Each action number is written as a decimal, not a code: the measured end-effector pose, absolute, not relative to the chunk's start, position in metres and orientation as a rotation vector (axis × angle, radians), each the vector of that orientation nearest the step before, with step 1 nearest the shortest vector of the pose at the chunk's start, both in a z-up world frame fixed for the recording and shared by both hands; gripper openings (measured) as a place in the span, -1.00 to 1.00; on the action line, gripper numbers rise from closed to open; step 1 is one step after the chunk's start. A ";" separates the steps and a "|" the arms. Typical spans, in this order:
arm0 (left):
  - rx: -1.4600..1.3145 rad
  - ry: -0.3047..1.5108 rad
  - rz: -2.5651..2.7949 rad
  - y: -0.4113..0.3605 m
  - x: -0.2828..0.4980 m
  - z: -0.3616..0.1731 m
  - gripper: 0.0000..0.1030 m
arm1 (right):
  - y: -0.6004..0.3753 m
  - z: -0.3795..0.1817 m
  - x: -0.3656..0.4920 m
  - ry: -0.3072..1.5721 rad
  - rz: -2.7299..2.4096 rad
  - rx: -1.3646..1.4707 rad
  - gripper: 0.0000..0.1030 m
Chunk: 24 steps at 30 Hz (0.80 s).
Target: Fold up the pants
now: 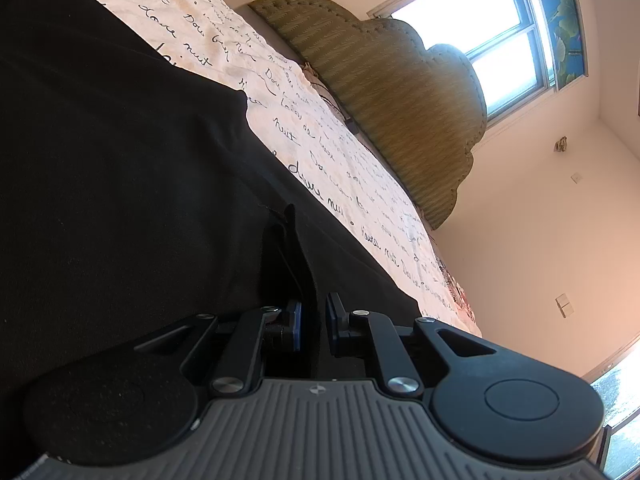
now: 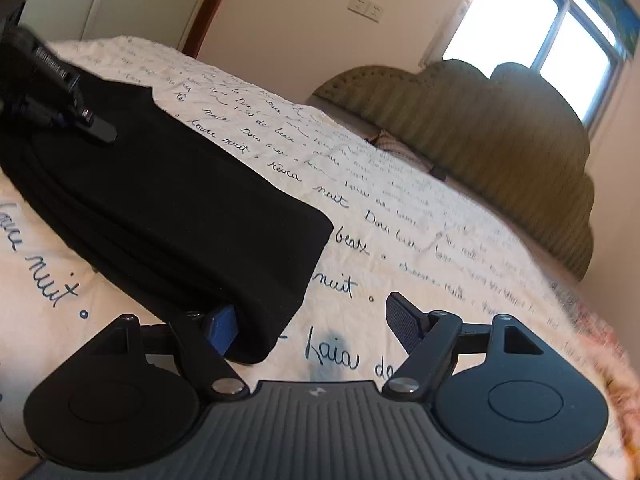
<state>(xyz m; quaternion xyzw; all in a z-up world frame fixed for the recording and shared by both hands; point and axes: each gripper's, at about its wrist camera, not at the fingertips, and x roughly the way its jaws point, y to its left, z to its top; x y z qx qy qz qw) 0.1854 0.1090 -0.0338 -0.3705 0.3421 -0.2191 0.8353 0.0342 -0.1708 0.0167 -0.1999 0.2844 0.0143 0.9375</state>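
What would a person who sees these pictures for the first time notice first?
The black pants lie folded into a thick stack on a cream bedspread covered with dark handwritten words. The left gripper pinches a fold of the pants, while the right gripper stands open at the stack's near corner. Behind the bed, a scalloped olive headboard rises before a bright window.

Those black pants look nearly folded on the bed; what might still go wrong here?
1. The left gripper pinches only a thin ridge of the folded black fabric pants; it may slip out.
2. The right gripper is open, one finger tucked under the corner, so lifting could undo the layers.
3. Dragging could rumple the cream script-printed bedspread.
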 end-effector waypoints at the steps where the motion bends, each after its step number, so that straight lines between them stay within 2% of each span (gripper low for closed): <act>1: -0.785 0.724 -0.464 0.109 0.185 -0.034 -0.57 | -0.171 0.016 0.034 0.587 0.039 -0.392 0.49; 7: -0.785 0.724 -0.465 0.109 0.186 -0.034 -0.57 | -0.160 0.013 0.044 0.590 0.068 -0.361 0.47; 8: -0.785 0.724 -0.465 0.109 0.186 -0.034 -0.57 | -0.160 0.011 0.047 0.611 0.090 -0.346 0.16; 9: -0.784 0.724 -0.465 0.109 0.186 -0.034 -0.57 | -0.161 0.009 0.049 0.638 0.108 -0.327 -0.63; 12: -0.778 0.724 -0.463 0.108 0.187 -0.034 -0.57 | -0.171 0.010 0.052 0.674 0.117 -0.298 -0.72; 17: -0.758 0.724 -0.455 0.106 0.188 -0.033 -0.57 | -0.177 0.012 0.048 0.707 0.129 -0.330 -0.73; 20: -0.764 0.727 -0.462 0.106 0.188 -0.033 -0.57 | -0.165 -0.001 0.034 0.630 0.108 -0.429 -0.73; 22: -0.776 0.725 -0.485 0.108 0.189 -0.034 -0.52 | -0.164 0.003 0.029 0.607 0.097 -0.402 -0.71; 23: -0.781 0.724 -0.498 0.108 0.189 -0.034 -0.47 | -0.165 0.006 0.025 0.596 0.105 -0.379 -0.65; 24: -0.783 0.720 -0.516 0.108 0.189 -0.034 -0.34 | -0.166 0.010 0.020 0.581 0.119 -0.361 -0.51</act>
